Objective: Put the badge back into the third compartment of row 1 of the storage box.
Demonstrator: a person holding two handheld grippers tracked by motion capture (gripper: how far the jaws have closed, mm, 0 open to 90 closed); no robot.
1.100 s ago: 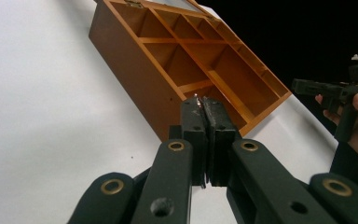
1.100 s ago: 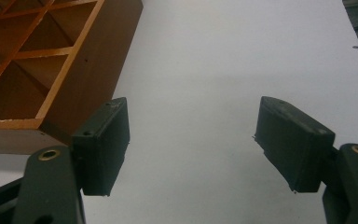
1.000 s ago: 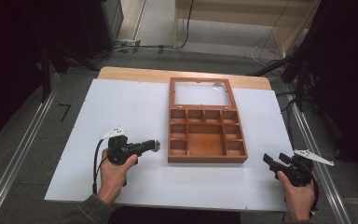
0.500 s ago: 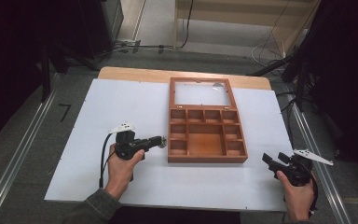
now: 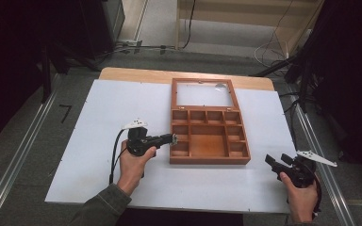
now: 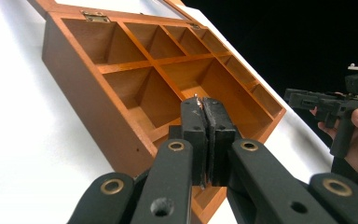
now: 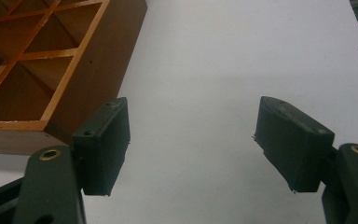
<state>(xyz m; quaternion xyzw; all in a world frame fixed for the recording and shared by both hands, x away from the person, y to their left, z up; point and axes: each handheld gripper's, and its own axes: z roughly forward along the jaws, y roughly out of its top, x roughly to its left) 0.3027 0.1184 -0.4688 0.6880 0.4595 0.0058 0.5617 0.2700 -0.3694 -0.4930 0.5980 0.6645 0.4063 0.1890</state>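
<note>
Box: a wooden box point(image 5: 209, 136) lies open on the white worktop point(image 5: 99, 117), near its middle, with the glazed lid point(image 5: 201, 93) folded back flat on the far side.
Compartments: a row of four small cells along the hinge side, smaller cells down both flanks and one large cell in the middle; all that can be seen are bare wood.
Left gripper: the left gripper point(image 5: 173, 139) is held level in the person's left hand point(image 5: 133, 165), pointing at the box's left wall, with its tip at the rim there; whether it touches the wood cannot be told.
Left fingers: pressed together, pad against pad, with nothing between them; in the left gripper view they point(image 6: 196, 135) sit over the near wall of the box point(image 6: 168, 93), aimed across the cells.
Right gripper: the right gripper point(image 5: 269, 161) is in the person's right hand point(image 5: 301, 200) at the worktop's near right corner, well apart from the box.
Right fingers: spread wide with bare white worktop between them; in the right gripper view one finger point(image 7: 102, 142) lies just beside the box's corner point(image 7: 98, 60), not touching it.
</note>
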